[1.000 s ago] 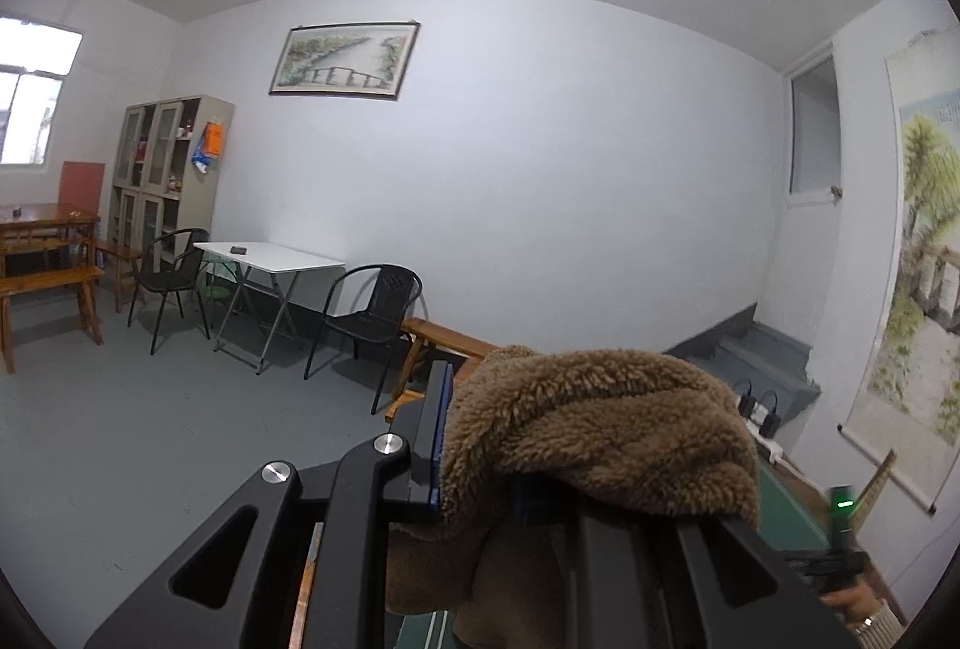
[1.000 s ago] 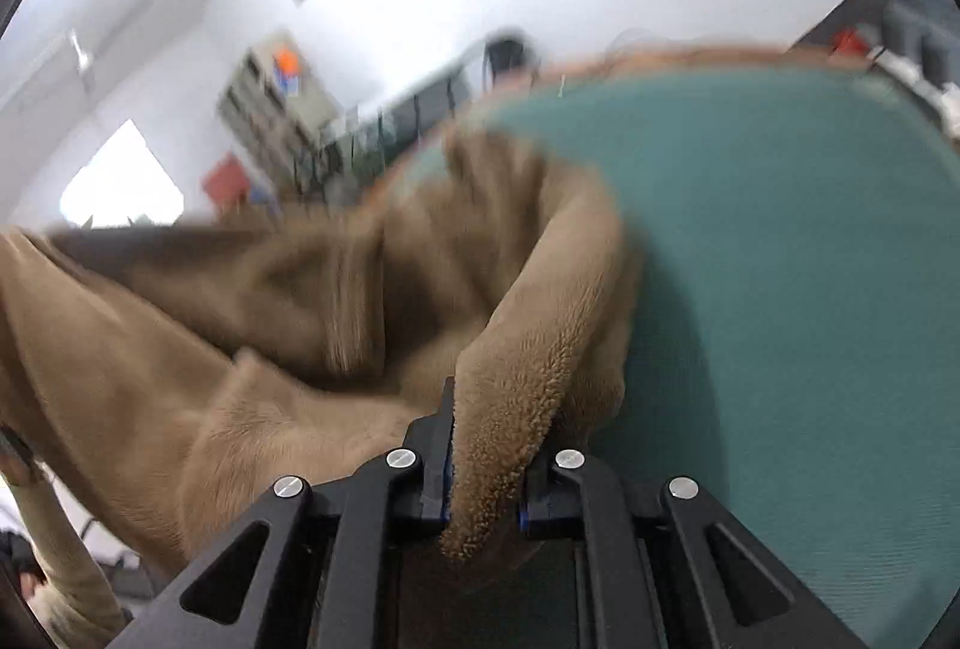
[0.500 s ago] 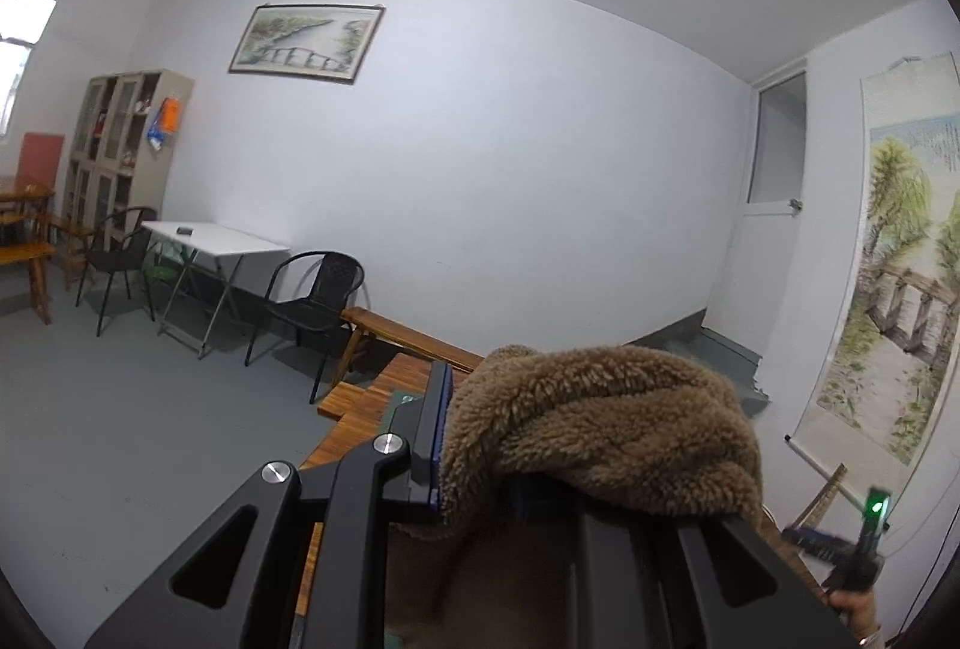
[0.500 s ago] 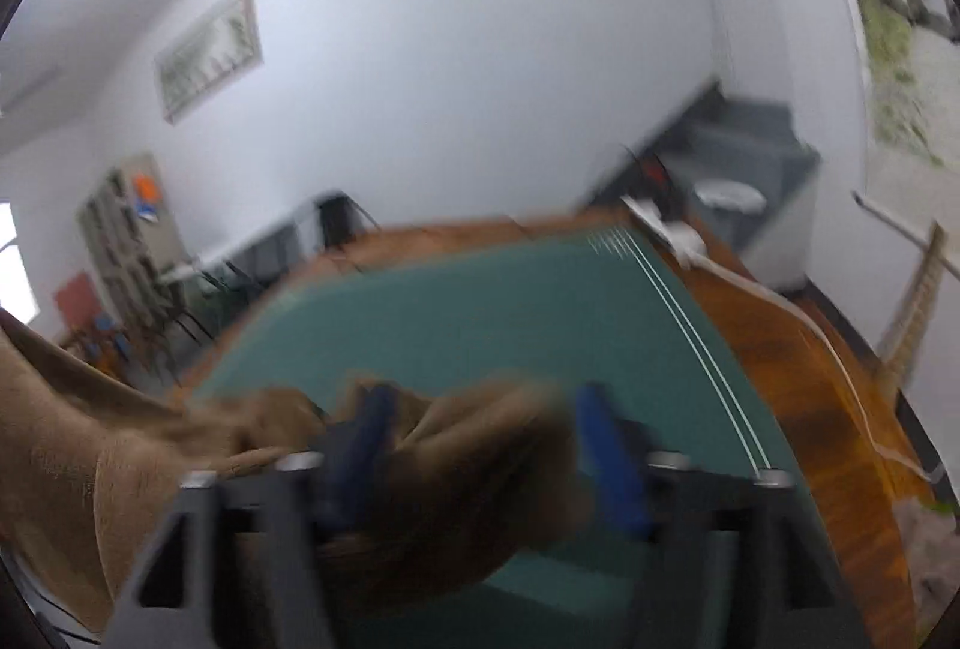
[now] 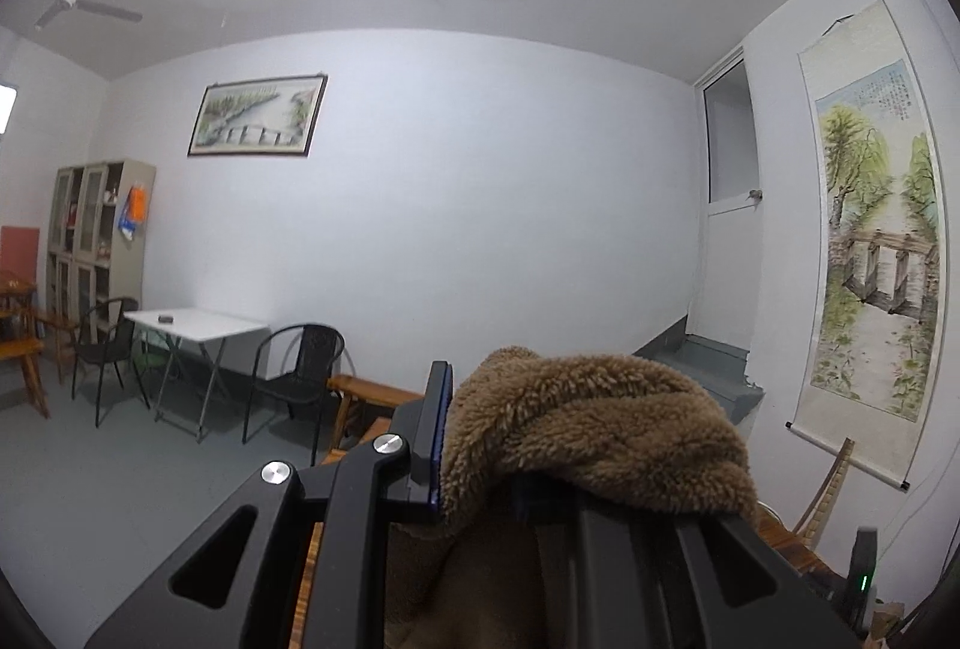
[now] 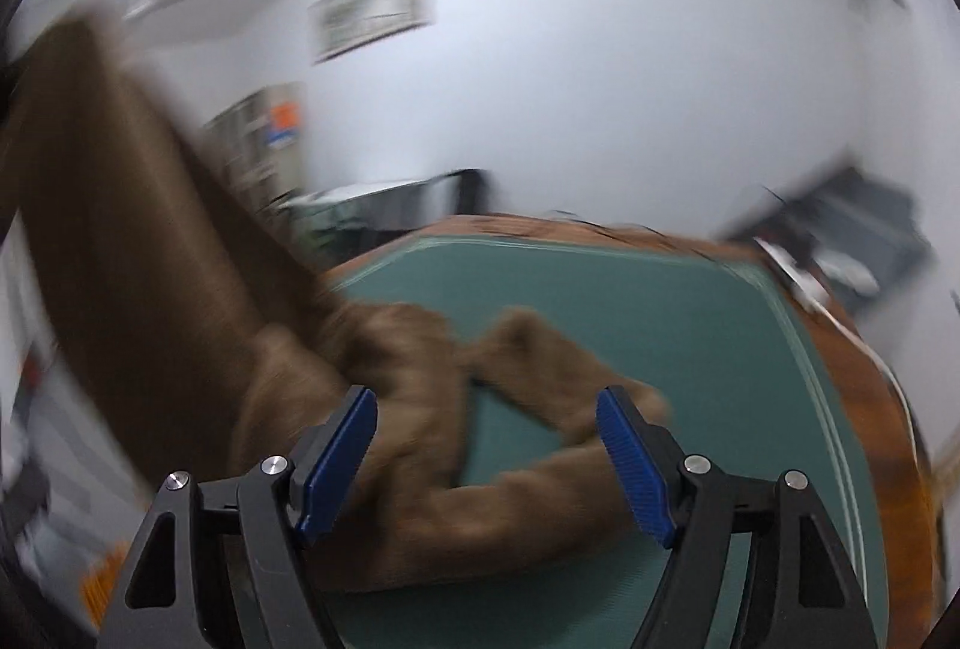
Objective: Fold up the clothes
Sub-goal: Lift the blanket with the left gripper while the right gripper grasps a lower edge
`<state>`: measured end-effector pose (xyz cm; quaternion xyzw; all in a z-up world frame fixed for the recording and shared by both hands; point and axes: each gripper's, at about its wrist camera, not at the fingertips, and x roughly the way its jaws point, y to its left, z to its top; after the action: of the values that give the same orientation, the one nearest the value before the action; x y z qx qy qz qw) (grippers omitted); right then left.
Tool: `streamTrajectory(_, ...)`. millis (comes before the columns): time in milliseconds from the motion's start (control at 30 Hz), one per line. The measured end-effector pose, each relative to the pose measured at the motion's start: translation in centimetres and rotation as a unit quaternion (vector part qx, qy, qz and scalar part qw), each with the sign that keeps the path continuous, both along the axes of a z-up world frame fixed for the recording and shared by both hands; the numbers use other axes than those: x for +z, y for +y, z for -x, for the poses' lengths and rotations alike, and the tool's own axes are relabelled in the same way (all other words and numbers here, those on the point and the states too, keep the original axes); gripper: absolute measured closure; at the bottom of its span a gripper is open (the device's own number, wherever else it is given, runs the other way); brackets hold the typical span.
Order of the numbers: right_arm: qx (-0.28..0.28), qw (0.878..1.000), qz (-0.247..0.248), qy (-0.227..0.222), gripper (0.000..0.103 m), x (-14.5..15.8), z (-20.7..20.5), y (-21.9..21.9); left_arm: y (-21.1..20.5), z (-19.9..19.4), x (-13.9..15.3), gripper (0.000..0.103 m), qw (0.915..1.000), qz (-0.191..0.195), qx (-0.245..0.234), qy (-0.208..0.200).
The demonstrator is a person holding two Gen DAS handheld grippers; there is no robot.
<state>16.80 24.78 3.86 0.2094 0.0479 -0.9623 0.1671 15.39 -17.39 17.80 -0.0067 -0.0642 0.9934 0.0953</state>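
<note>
The left gripper is clenched on a brown fleece garment. The right gripper gapes over the green mat, gripping nothing. No writing is legible.

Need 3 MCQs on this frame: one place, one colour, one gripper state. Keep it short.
1. Where does the loose end of the fleece lie?
A. on the green mat
B. on a chair
C. on the floor

2. What colour is the fleece?
A. white
B. brown
C. blue

3. How does the right gripper stand?
A. shut on the fleece
B. open, pads clear
C. out of view

Key: 1 A, the right wrist view shows it spread on the mat. 2 B, brown pile in both views. 3 B, both blue pads stand wide apart with nothing pinched; the left gripper is the one clamping fleece.
</note>
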Motion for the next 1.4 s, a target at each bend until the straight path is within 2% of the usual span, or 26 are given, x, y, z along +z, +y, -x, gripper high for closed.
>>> streamTrajectory(100,0.046,0.994,-0.089,0.035,0.025,-2.0,-2.3,-3.7,0.4,0.0,1.9,0.084,1.0000,0.006,0.004,0.004)
streamTrajectory(167,0.054,0.989,-0.125,0.054,0.025,-3.3,-4.2,-5.2,0.8,0.1,3.3,0.084,0.9999,0.007,0.006,0.006)
streamTrajectory(267,0.058,0.988,-0.131,0.053,0.025,-4.9,-6.6,-6.5,2.0,-0.1,5.3,0.084,0.9998,0.010,0.006,0.016)
streamTrajectory(367,0.052,0.984,-0.158,0.065,0.025,-6.7,-8.7,-8.5,4.0,-0.7,7.3,0.084,0.9992,0.024,0.007,0.030)
streamTrajectory(533,0.036,0.982,-0.153,0.108,0.025,-8.5,-10.2,-12.0,6.3,-2.8,10.1,0.084,0.9976,0.039,0.009,0.056)
streamTrajectory(700,-0.036,0.955,-0.202,0.213,0.023,-9.5,-9.9,-16.2,6.0,-5.6,12.1,0.084,0.9958,0.034,0.017,0.084)
streamTrajectory(833,-0.085,0.932,-0.193,0.294,0.013,-9.3,-10.0,-18.8,5.0,-7.3,12.6,0.084,0.9948,0.029,0.019,0.096)
streamTrajectory(900,-0.117,0.923,-0.188,0.315,0.013,-9.0,-8.9,-19.5,4.5,-7.9,12.6,0.084,0.9950,0.029,0.017,0.094)
streamTrajectory(967,-0.139,0.920,-0.171,0.325,0.013,-8.2,-7.7,-19.0,3.9,-8.4,12.5,0.084,0.9945,0.036,0.025,0.095)
streamTrajectory(1000,-0.143,0.922,-0.157,0.325,0.015,-7.6,-7.2,-18.3,3.7,-8.5,12.3,0.084,0.9942,0.040,0.031,0.095)
streamTrajectory(1067,-0.150,0.924,-0.124,0.329,0.060,-5.9,-6.9,-16.3,2.9,-8.7,12.0,0.084,0.9934,0.047,0.044,0.095)
streamTrajectory(1100,-0.167,0.919,-0.112,0.340,0.084,-4.9,-7.2,-15.2,2.3,-8.8,11.8,0.084,0.9930,0.049,0.051,0.095)
streamTrajectory(1233,-0.242,0.885,-0.052,0.395,0.084,0.1,-9.5,-9.7,-0.5,-8.5,10.8,0.083,0.9941,0.040,0.058,0.083)
streamTrajectory(1400,-0.302,0.839,-0.015,0.452,0.084,6.1,-11.7,-5.1,-2.8,-7.7,8.6,0.082,0.9984,0.010,0.020,0.051)
